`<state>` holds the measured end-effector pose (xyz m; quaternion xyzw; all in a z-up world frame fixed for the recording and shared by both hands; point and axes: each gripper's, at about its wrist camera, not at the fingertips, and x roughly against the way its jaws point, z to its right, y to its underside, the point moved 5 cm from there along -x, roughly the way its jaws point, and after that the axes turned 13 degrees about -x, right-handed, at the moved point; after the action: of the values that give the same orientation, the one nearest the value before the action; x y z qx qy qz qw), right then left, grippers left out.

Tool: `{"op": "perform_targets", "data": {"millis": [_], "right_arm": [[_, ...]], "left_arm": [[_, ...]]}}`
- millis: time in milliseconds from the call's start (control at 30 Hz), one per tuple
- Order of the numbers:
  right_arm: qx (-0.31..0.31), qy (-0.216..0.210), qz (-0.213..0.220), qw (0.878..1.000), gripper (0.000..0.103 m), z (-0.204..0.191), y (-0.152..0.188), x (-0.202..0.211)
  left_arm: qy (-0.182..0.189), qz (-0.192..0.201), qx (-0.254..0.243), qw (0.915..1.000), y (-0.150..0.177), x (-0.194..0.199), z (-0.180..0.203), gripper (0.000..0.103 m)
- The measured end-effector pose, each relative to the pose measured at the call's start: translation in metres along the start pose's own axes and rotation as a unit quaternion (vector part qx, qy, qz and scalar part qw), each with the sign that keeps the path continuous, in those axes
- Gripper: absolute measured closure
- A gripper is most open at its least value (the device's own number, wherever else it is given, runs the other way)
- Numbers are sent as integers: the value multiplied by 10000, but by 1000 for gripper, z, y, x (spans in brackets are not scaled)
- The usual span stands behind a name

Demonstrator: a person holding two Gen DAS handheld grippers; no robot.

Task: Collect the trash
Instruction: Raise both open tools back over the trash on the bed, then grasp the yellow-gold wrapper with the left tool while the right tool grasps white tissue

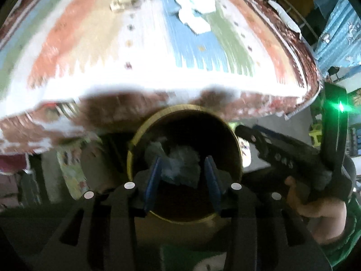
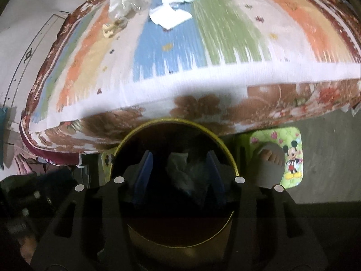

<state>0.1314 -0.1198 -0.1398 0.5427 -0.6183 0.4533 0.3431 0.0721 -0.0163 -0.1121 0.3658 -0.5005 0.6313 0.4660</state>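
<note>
trash (image 1: 180, 169) lies inside bin (image 1: 239, 153); both grippers (image 2: 178, 176) hover spread.

Left gripper (image 1: 183, 176): jaws apart, held over the bin.
Bin (image 1: 135, 149): gold-rimmed, crumpled trash (image 1: 180, 167) seen inside.
Bed (image 1: 158, 72): at 12 o'clock, white papers (image 1: 195, 11) lying on it.
Right gripper (image 1: 250, 133): at 3 o'clock.

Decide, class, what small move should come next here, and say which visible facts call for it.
Probably lift one tool, say the right tool, up from over the bin and towards the white paper on the bed. Both tools hang open above the bin, holding nothing; crumpled trash already lies inside, while paper and a clear wrapper remain on the bedspread.
</note>
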Motion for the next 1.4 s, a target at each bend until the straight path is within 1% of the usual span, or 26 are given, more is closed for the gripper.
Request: {"op": "perform_targets", "data": {"millis": [133,167,233,267,333,400,467,500,567,600,700,800,900,1000,1100,1133,1233,1333,1400], "right_arm": [[146,-60,104,9998,54,-10,-15,10],[197,-70,139,9997,52,-14,-20,13],[316,-104,253,9991,48,-21,-31,20],[428,-87,344,9985,46,-26,-38,25],[587,-6,521,9969,46,-33,-49,31],[696,48,671,9953,44,-39,-61,36],[710,47,705,9950,41,-41,-75,37],[713,58,715,9949,39,-42,-79,37],[772,80,741,9942,36,-46,-88,37],[806,67,776,9937,30,-48,-94,37],[949,56,903,9914,19,-57,-107,38],[1068,34,952,9897,11,-64,-116,36],[1148,41,999,9883,9,-70,-126,34],[1171,55,1004,9880,9,-72,-137,30],[1153,46,952,9887,9,-73,-148,23],[1162,55,946,9887,9,-74,-150,21],[1191,65,903,9887,9,-75,-159,14],[1187,61,849,9893,9,-75,-169,7],[1190,61,800,9896,9,-76,-174,1]], "left_arm": [[-495,274,-86,9984,-32,16,-19,58],[-633,336,-120,9974,-41,19,-24,57],[-843,441,-198,9953,-57,25,-32,50],[-911,483,-302,9942,-66,26,-36,45],[-1049,618,-279,9922,-80,31,-46,39],[-1008,703,-103,9924,-91,33,-59,27],[-941,751,107,9927,-101,33,-70,23],[-940,800,172,9922,-105,33,-73,17],[-959,1016,198,9900,-115,36,-78,7],[-1044,1108,149,9882,-121,37,-78,6],[-1277,1209,14,9844,-133,38,-79,6],[-1346,1206,61,9835,-143,33,-84,6],[-1385,1235,114,9826,-152,31,-90,6],[-1515,1313,111,9796,-163,30,-98,6],[-1759,1368,71,9748,-175,27,-111,6],[-1785,1328,103,9749,-180,24,-118,6],[-1680,1120,234,9791,-188,12,-131,6],[-1590,1029,344,9813,-195,3,-141,6],[-1601,1009,354,9813,-199,-1,-144,6]]}}
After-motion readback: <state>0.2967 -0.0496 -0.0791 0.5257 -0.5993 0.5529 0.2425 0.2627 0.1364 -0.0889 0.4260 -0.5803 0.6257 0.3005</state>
